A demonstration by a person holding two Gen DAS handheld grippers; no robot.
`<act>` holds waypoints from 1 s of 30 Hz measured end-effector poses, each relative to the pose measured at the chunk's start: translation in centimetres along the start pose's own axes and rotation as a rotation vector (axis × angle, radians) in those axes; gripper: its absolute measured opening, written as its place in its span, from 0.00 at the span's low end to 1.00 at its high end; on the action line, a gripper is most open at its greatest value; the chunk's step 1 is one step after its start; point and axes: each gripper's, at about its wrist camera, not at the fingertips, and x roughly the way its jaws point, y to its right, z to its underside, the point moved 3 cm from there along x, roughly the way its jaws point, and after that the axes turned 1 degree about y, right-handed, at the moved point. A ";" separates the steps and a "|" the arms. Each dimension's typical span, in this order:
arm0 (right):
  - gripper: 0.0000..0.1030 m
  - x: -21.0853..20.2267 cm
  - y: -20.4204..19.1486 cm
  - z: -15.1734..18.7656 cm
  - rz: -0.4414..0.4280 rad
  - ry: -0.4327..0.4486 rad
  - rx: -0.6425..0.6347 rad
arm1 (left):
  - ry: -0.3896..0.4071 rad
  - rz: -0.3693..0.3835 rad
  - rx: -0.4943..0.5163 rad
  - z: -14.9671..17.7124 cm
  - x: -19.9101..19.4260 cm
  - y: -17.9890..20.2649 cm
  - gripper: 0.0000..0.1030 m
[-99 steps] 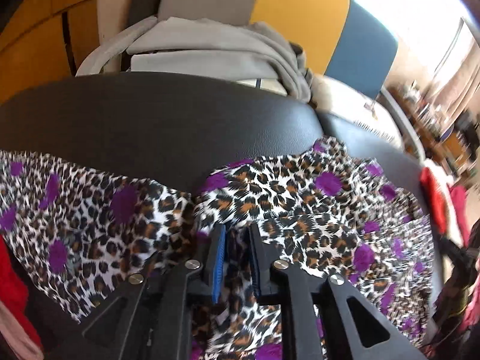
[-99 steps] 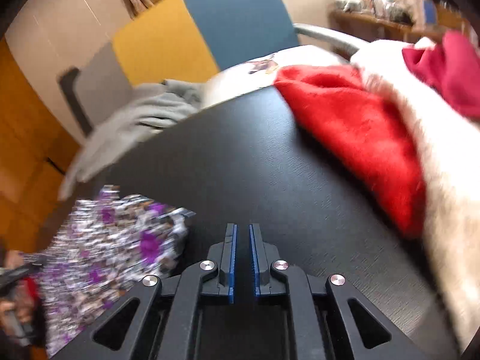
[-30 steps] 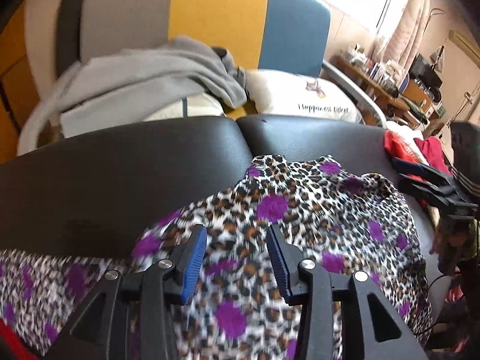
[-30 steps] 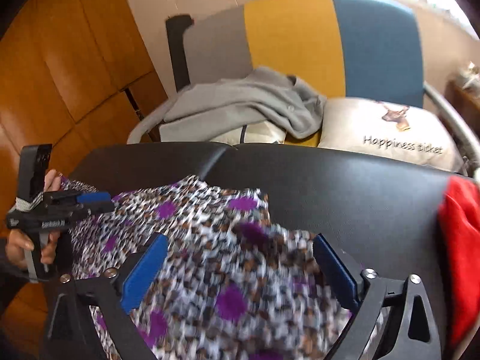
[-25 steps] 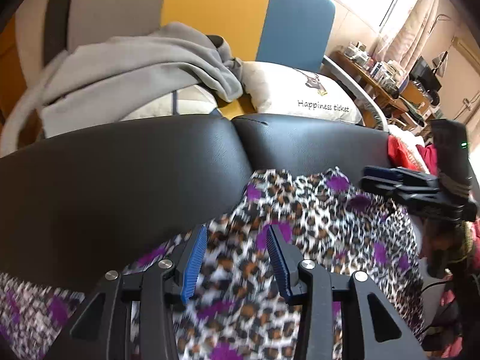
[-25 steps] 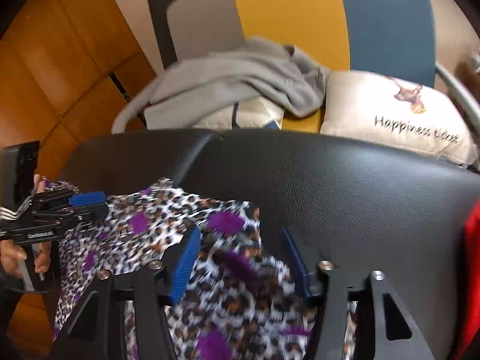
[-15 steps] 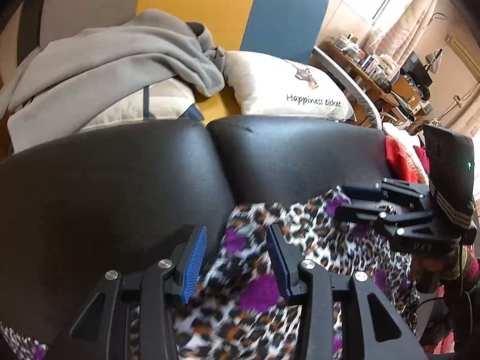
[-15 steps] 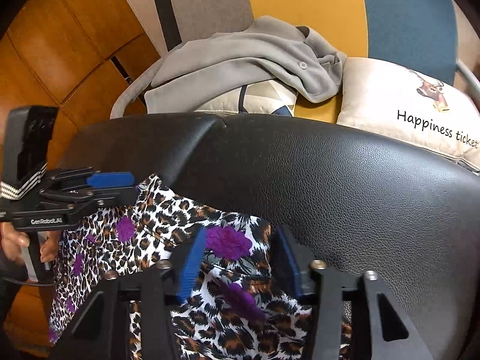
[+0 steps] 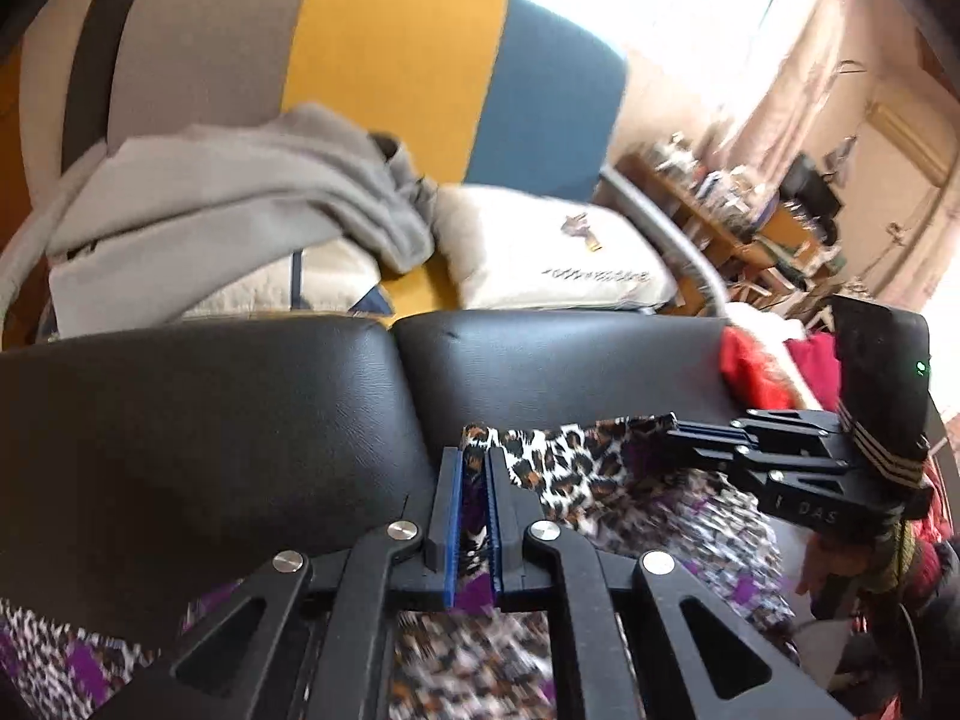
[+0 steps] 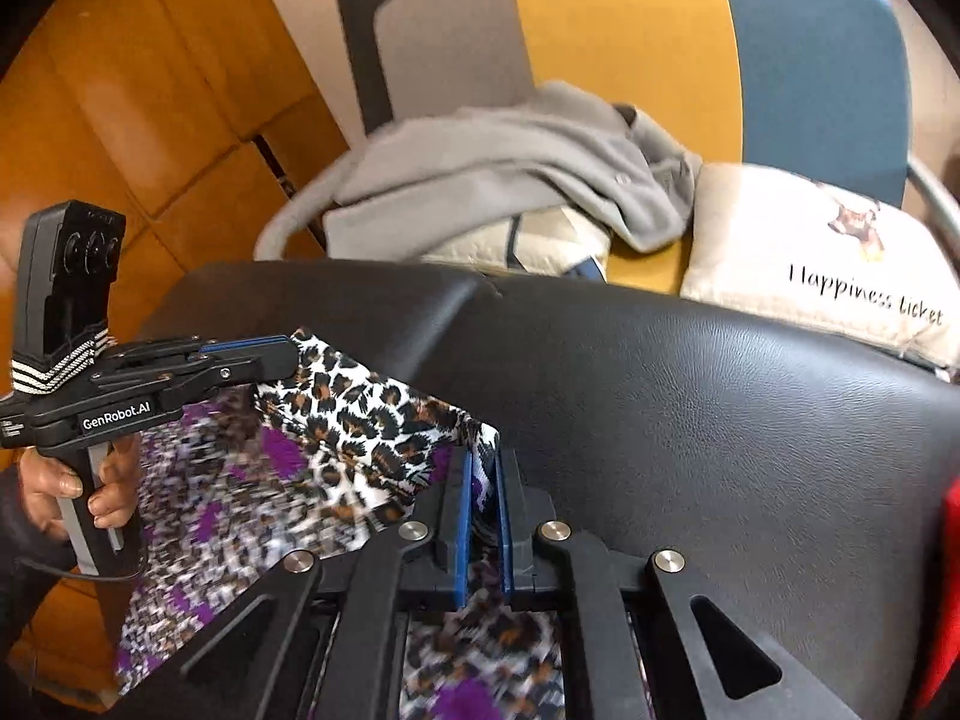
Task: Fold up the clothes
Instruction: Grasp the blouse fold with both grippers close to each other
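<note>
Broadly, a black padded bench is carrying the leopard-print garment, whose top edge is stretching between both tongs; the left tongs and right tongs are each pinching shut on a corner.

A leopard-print garment with purple spots hangs stretched by its top edge above black cushions.
</note>
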 end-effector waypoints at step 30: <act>0.52 -1.7 -2.3 12.6 0.143 0.061 0.048 | 0.010 -0.078 -0.091 11.7 0.8 0.8 0.20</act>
